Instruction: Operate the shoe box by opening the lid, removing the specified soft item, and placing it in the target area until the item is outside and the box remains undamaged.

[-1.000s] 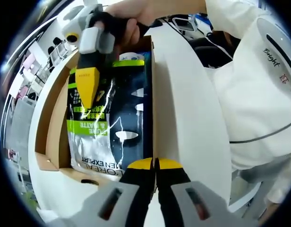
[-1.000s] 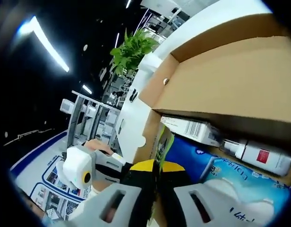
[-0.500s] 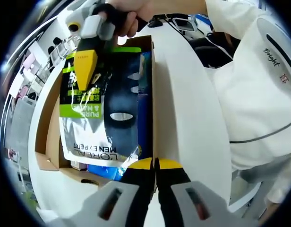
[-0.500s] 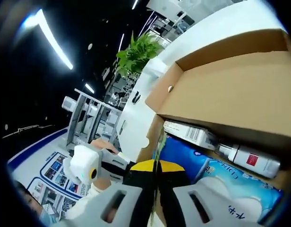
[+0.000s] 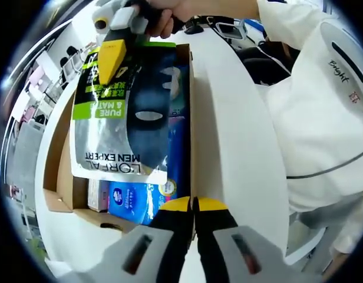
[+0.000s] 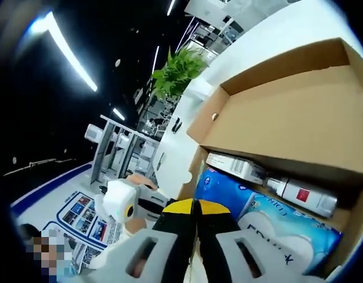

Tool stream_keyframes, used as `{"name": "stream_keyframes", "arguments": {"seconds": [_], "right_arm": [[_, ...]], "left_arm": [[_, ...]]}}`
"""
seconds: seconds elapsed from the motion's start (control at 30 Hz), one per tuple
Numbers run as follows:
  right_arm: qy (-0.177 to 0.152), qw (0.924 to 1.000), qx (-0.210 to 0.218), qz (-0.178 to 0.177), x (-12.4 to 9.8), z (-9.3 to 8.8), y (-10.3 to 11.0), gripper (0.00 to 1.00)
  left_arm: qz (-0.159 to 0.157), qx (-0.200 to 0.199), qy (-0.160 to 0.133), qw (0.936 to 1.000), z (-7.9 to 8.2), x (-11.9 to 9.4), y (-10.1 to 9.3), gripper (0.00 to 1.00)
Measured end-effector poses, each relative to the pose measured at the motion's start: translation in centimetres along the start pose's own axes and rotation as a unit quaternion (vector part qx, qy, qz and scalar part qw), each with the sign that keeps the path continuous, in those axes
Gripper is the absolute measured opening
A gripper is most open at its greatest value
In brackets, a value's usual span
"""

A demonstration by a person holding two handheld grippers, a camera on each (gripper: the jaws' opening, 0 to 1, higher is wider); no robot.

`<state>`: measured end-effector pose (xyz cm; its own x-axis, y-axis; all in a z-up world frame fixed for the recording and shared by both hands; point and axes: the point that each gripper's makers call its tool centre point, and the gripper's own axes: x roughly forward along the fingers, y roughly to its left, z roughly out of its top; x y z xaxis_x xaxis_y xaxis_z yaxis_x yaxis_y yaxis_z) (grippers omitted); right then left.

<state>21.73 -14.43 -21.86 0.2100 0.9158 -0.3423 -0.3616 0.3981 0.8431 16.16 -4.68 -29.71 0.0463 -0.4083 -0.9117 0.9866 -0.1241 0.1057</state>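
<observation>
The shoe box (image 5: 59, 150) lies open, brown inside, its lid (image 6: 287, 118) standing up at the far side. My right gripper (image 5: 114, 56) is shut on the top of a black, green and silver L'Oréal Men Expert pouch (image 5: 119, 127), which hangs above the box. In the right gripper view its yellow tips (image 6: 195, 206) are pressed together over the box. My left gripper (image 5: 193, 204) is shut on the edge of the box's near wall (image 5: 191, 118); its body also appears as the left gripper (image 6: 125, 202) by the box's end.
Inside the box lie a blue tissue pack (image 6: 258, 203), a small white carton with a barcode (image 6: 234, 167) and a white bottle with a red label (image 6: 302, 197). A person in a white coat (image 5: 323, 118) stands close on the right. A green plant (image 6: 181, 68) and metal racks (image 6: 125, 153) stand beyond.
The right gripper has lifted the pouch up and away from the box floor, uncovering the blue pack beneath. The left gripper has stayed where it was.
</observation>
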Motion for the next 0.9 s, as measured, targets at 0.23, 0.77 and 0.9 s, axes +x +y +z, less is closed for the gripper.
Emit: {"name": "stream_keyframes", "arguments": {"seconds": [0.23, 0.77, 0.9], "right_arm": [[-0.001, 1.0, 0.005, 0.005, -1.3, 0.1, 0.1, 0.0], [-0.013, 0.9998, -0.005, 0.011, -5.6, 0.4, -0.2, 0.0], [-0.041, 0.9989, -0.02, -0.012, -6.8, 1.2, -0.7, 0.0]], "left_arm": [[0.002, 0.001, -0.003, 1.0, 0.0, 0.0, 0.0, 0.01], [0.0, 0.003, 0.002, 1.0, -0.1, 0.0, 0.0, 0.01], [0.001, 0.0, -0.003, 1.0, -0.1, 0.0, 0.0, 0.01]]}}
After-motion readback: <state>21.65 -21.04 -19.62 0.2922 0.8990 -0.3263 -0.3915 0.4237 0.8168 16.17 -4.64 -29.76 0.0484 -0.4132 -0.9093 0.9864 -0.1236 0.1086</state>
